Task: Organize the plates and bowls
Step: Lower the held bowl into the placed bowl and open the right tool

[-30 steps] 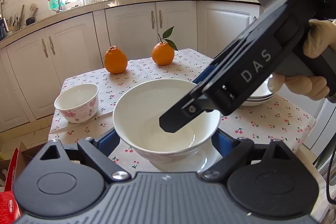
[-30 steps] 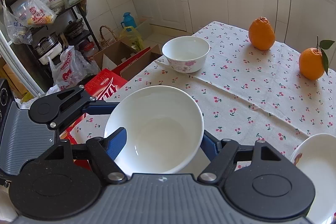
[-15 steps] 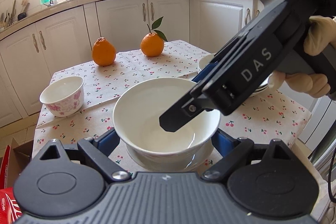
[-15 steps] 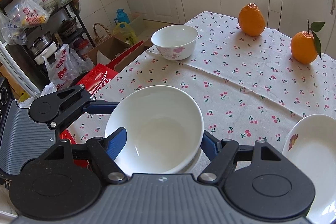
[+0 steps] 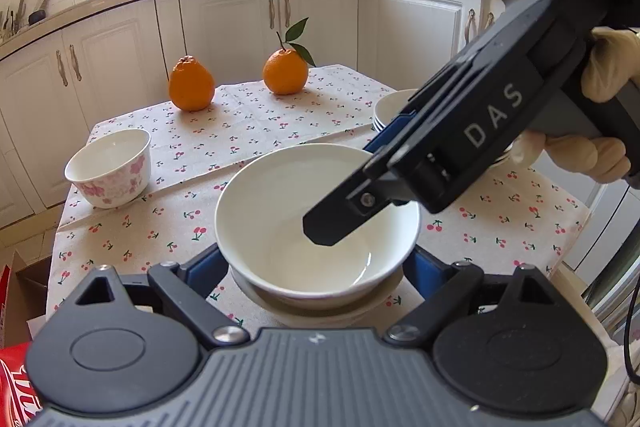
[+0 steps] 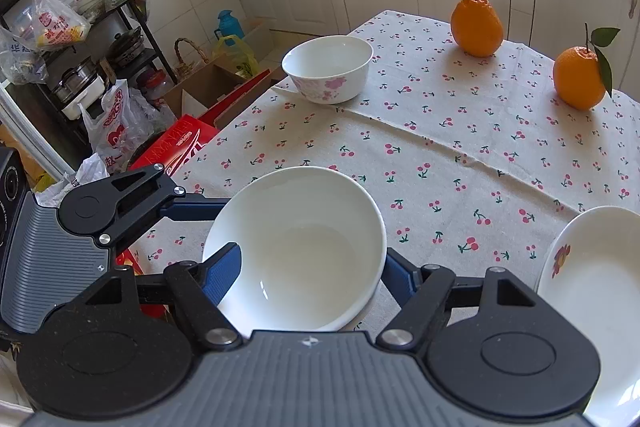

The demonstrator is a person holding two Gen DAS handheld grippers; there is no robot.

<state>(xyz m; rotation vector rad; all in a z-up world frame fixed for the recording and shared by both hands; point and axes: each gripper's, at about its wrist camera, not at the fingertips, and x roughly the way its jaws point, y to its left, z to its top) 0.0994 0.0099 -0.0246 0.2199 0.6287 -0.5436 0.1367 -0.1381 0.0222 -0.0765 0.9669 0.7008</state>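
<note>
Jaws of both grippers stand spread around the same white bowl (image 5: pixel 318 223). The left gripper (image 5: pixel 316 269) has a blue finger low on either side of it, close against its wall, though whether the pads actually press on it I cannot tell. The right gripper (image 6: pixel 308 267) comes in from the other side; one blue finger lies against the bowl's near rim and the other beside its opposite wall, and again a firm pinch cannot be made out. A gloved hand (image 5: pixel 600 107) holds the right gripper's handle.

The bowl sits on a white plate (image 5: pixel 384 303) near the edge of the surface (image 6: pixel 440 147), which is covered in a cherry-print cloth. Off to one side, well apart, stands a smaller bowl with pink flowers (image 6: pixel 328 69). Two oranges (image 5: pixel 191 83) rest at the far end, one with leaves. A stack of white dishes (image 6: pixel 596 291) lies just beside the right gripper.
</note>
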